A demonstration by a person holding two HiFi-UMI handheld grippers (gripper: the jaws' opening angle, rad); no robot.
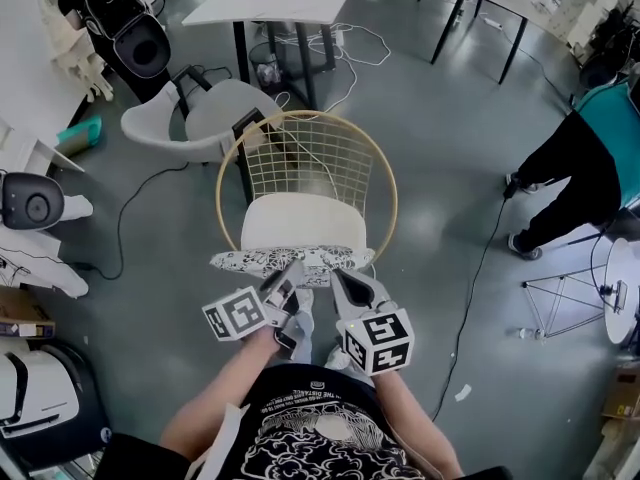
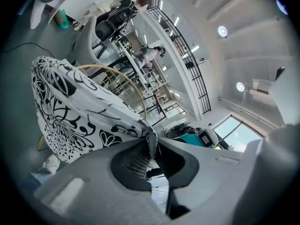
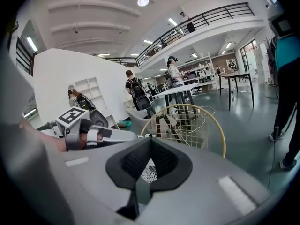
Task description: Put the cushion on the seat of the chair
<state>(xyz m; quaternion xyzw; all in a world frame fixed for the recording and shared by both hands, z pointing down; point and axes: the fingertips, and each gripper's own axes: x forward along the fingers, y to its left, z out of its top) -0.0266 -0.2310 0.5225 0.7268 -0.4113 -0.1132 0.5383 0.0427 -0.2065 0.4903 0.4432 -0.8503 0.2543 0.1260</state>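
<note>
the cushion [image 1: 290, 261] is held over the front edge of the chair [image 1: 300, 223] seat, which is shown whole only by the head view. in the left gripper view, the left gripper [image 2: 152, 143] is seen pinched tight on a cushion corner. in the right gripper view, the right gripper [image 3: 150, 142] is clamped on it too, but only a scrap of pattern is seen.
</note>
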